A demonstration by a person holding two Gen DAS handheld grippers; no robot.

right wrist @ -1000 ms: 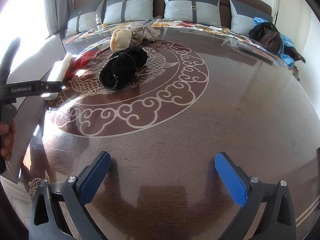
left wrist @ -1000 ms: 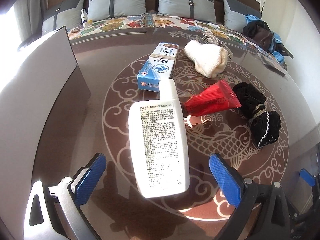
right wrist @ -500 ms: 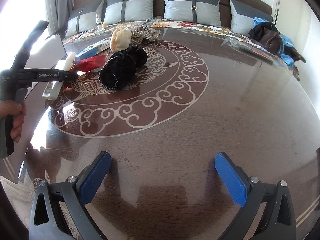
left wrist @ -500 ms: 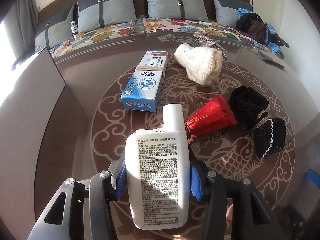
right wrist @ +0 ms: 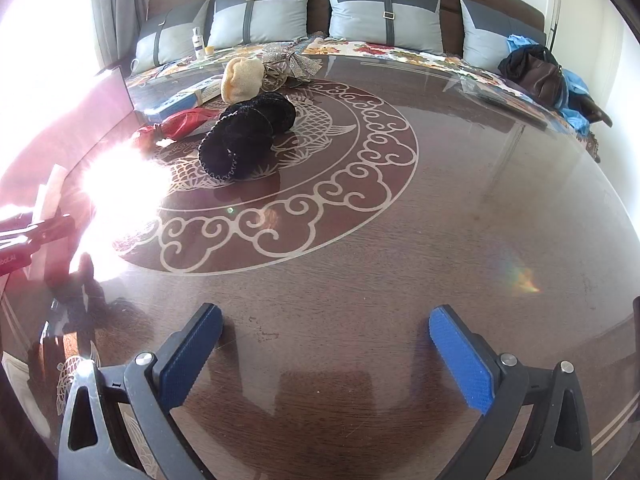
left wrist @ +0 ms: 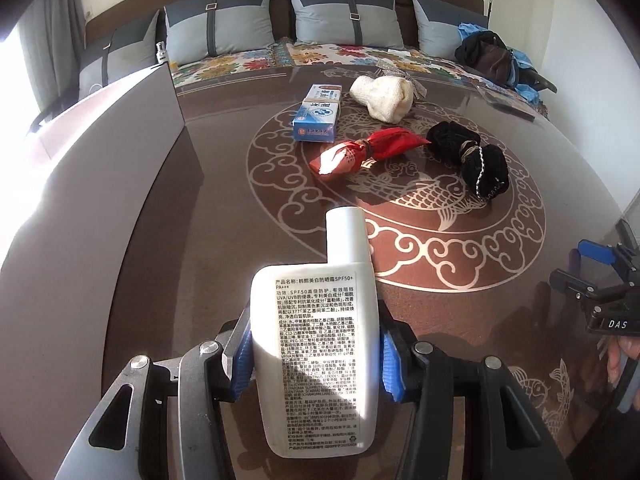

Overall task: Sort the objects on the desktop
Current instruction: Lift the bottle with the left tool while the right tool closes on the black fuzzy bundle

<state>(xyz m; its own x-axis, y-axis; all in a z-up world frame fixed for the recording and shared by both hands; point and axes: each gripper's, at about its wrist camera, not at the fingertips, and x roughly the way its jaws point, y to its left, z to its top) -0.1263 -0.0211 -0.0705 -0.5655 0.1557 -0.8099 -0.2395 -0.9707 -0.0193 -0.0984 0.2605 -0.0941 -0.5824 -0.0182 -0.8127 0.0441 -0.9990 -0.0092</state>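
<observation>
My left gripper (left wrist: pixel 316 364) is shut on a white sunscreen bottle (left wrist: pixel 316 344), its blue pads pressing both sides, cap pointing away; the bottle is lifted off the table. Further off on the dark round table (left wrist: pixel 224 216) lie a blue medicine box (left wrist: pixel 318 118), a red wrapper packet (left wrist: pixel 360 152), a black fabric bundle (left wrist: pixel 470 158) and a cream cloth (left wrist: pixel 384 96). My right gripper (right wrist: pixel 326 354) stands open over bare table, nothing between its fingers. In the right wrist view the black bundle (right wrist: pixel 244 140), red packet (right wrist: pixel 176 124) and cream cloth (right wrist: pixel 242 80) lie at the far left.
A grey board (left wrist: pixel 80 184) stands along the table's left edge. A bench with cushions (left wrist: pixel 340 16) and a floral cover runs behind the table; a dark bag (left wrist: pixel 496 60) sits on it at right. Strong sun glare (right wrist: pixel 116 184) washes out the left of the right wrist view.
My left gripper closed on the white bottle, lifted it and drew it back toward the table's near side, away from the other objects. The right gripper has not moved.
</observation>
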